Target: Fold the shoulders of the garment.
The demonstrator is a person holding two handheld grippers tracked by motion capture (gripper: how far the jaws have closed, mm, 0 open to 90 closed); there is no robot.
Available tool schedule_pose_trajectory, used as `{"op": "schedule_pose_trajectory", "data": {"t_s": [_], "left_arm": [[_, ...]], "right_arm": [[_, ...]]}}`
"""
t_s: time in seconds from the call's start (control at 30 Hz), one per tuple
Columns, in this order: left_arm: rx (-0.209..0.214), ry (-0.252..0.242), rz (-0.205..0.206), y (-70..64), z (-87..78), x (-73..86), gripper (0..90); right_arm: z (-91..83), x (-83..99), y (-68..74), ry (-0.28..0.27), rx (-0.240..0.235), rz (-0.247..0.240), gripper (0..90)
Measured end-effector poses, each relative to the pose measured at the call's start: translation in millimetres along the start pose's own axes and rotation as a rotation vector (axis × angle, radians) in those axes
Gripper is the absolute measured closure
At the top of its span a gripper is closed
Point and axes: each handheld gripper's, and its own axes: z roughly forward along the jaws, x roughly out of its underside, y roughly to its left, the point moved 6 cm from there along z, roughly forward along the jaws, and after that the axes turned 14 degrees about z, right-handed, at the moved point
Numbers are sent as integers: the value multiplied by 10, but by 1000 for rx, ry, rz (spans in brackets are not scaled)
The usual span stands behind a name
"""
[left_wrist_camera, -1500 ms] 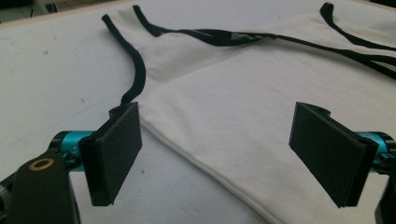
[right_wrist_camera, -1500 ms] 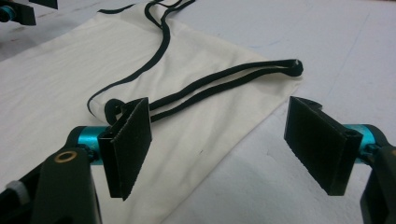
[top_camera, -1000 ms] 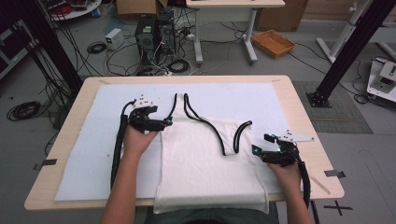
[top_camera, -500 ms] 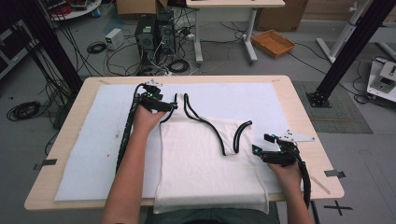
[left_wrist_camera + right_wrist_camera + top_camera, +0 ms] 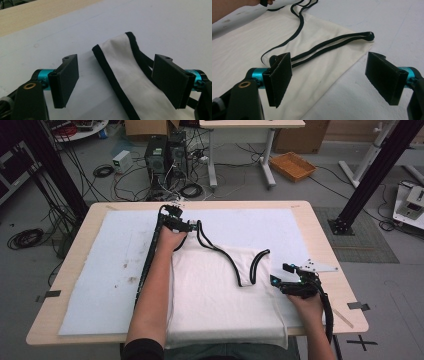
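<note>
From the high view, the top point(image 5: 220, 290) lies flat on the white mat point(image 5: 100, 270), its hem hanging over the table edge at 6 o'clock and its straps pointing toward 12. My left gripper point(image 5: 192, 226) sits at the 11 o'clock corner of the cloth, at the left strap point(image 5: 210, 242); my right gripper point(image 5: 280, 279) rests at 3 o'clock, beside the right strap point(image 5: 255, 265). The garment is white with black binding along neckline and armholes.

In the left gripper view, my jaws stand wide apart and hold nothing; the left strap end, white with black edging, lies flat between them on the mat.

In the right gripper view, the jaws are likewise spread wide and empty. The right strap point(image 5: 332, 45) runs from my left jaw toward 1 o'clock, doubled, lying on the cloth's corner.

I judge the fabric thin, light and limp: it should drag and wrinkle rather than slide as a sheet. The bound strap ends look like the firmest places to pinch, thick enough that the pads won't slip off a single layer.
</note>
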Motion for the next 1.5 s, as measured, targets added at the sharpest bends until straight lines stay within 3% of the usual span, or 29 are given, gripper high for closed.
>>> {"op": "schedule_pose_trajectory", "data": {"t_s": [0.13,0.23,0.27,0.33,0.37,0.47,0.5,0.53,0.57,0.6,0.63,0.67,0.73,0.9,1.0,1.2,1.37,1.4,1.5], "left_arm": [[-28,-30,13,11,75,-54,252],[-37,20,31,1,162,25,321],[-61,32,46,-7,159,23,343],[-75,43,64,-16,152,14,438],[-46,47,88,-67,136,-9,555],[-40,55,119,-123,143,-29,761],[-35,67,155,-178,145,-47,810],[-35,67,155,-178,145,-47,834],[-24,64,163,-206,142,-59,841],[13,47,158,-236,129,-74,841],[54,9,141,-271,64,-114,850],[68,-10,139,-286,24,-132,851],[51,-64,153,-313,-79,-164,854],[59,-78,173,-382,-278,-171,855],[49,-122,187,-462,-481,-141,856],[58,-167,184,-561,-704,-54,856],[69,-219,185,-791,-940,112,855],[87,-221,178,-836,-970,136,856],[73,-236,206,-921,-1041,188,855]], "right_arm": [[0,0,-1,1,1,1,219],[2,2,1,3,3,0,220],[2,3,1,5,5,0,220],[5,2,3,4,3,-2,220],[7,3,2,6,7,-5,220],[9,6,4,11,7,-4,220],[10,4,1,9,8,-8,220],[9,4,2,8,8,-8,220],[9,4,1,8,7,-8,220],[9,4,1,8,7,-8,220],[7,4,2,6,4,-4,220],[4,4,3,5,4,-2,220],[1,3,3,4,3,0,220],[1,3,0,4,5,0,220],[0,3,2,1,6,0,220],[0,3,4,0,9,1,220],[4,3,1,3,11,-1,220],[3,5,2,5,11,0,221],[6,3,2,3,11,-5,221]]}}
